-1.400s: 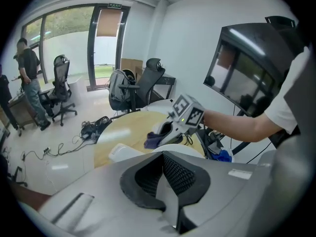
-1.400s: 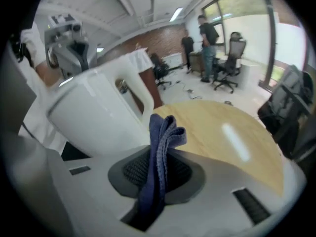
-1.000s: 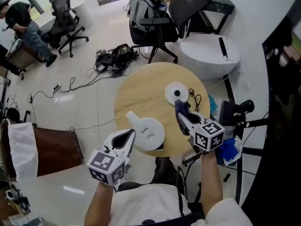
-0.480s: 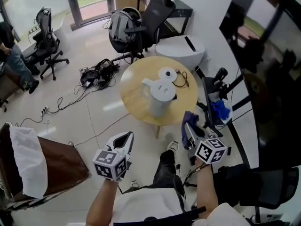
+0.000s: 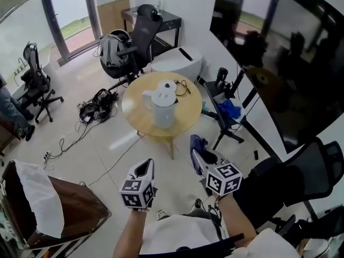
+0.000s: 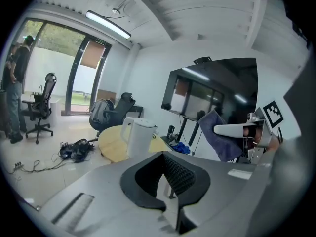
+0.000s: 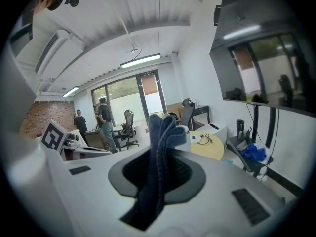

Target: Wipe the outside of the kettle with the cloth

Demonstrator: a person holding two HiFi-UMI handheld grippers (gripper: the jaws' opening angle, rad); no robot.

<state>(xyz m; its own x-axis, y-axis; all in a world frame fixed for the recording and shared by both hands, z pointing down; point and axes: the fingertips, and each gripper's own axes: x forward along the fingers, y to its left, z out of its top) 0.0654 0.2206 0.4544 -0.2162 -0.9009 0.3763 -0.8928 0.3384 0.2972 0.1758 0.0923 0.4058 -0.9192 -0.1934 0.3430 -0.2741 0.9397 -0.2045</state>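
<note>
Fingers of the right gripper [image 5: 196, 150] are clamped on the folded blue cloth [image 7: 160, 152], which sticks up between them. Those of the left gripper [image 5: 144, 168] are closed together with nothing in them. Both grippers hang over the floor [image 5: 107, 144], well apart from the round table [image 5: 185, 117], where the white kettle [image 5: 163, 109] stands upright near the middle.

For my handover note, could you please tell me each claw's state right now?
Left claw: closed, empty.
Right claw: closed on the blue cloth.
</note>
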